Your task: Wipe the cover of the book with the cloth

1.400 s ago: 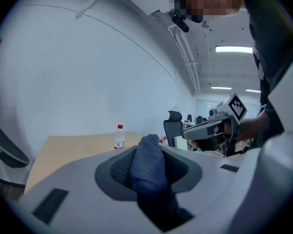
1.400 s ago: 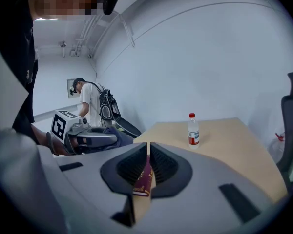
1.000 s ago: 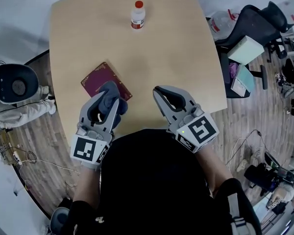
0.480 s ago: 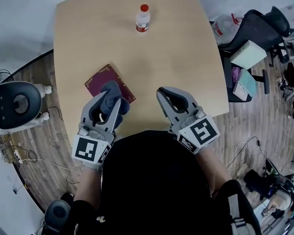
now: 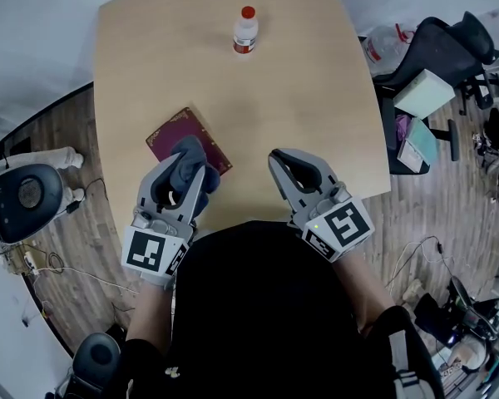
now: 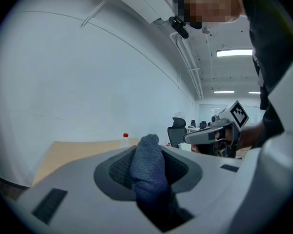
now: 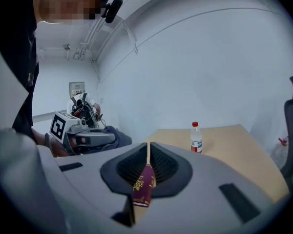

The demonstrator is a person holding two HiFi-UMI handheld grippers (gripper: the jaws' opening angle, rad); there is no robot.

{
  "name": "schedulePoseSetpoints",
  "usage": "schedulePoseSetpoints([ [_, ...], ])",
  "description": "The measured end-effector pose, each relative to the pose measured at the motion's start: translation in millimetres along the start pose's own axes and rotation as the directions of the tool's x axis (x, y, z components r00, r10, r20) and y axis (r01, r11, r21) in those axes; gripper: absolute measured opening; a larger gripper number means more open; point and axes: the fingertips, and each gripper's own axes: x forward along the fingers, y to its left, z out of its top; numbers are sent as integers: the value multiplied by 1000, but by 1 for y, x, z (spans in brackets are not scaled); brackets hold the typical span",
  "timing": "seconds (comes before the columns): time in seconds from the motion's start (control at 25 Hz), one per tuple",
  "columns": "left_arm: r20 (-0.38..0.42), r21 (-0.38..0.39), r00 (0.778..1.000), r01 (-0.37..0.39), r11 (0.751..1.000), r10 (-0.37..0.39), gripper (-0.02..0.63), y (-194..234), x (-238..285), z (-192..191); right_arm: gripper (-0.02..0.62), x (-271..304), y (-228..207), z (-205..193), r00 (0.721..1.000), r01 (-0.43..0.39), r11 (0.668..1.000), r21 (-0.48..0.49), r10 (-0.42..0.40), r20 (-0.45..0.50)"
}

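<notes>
A maroon book (image 5: 181, 134) lies flat on the left half of the tan table (image 5: 316, 98). My left gripper (image 5: 184, 169) is shut on a blue-grey cloth (image 5: 190, 158), which bulges out between its jaws over the book's near corner. In the left gripper view the cloth (image 6: 148, 165) fills the gap between the jaws of that gripper (image 6: 149, 155). My right gripper (image 5: 288, 163) hovers to the right of the book, shut, with nothing in it. In the right gripper view the book (image 7: 144, 187) shows past the narrow slit between the jaws of that gripper (image 7: 149, 165).
A small plastic bottle with a red cap (image 5: 245, 30) stands at the far middle of the table. Office chairs and boxes (image 5: 428, 73) crowd the floor on the right. A round black device (image 5: 21, 198) and cables lie on the floor at the left.
Both grippers stay almost where they were, the cloth still held over the book's near corner. The round black device on the floor at the left has shifted nearer.
</notes>
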Motion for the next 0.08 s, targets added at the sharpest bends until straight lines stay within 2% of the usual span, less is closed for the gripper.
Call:
schedulePoseSetpoints([
  [0.08, -4, -2, 1000, -2, 1000, 2, 135, 1, -3, -2, 38, -1, 2, -1, 1000, 1, 1000, 3, -1, 0],
])
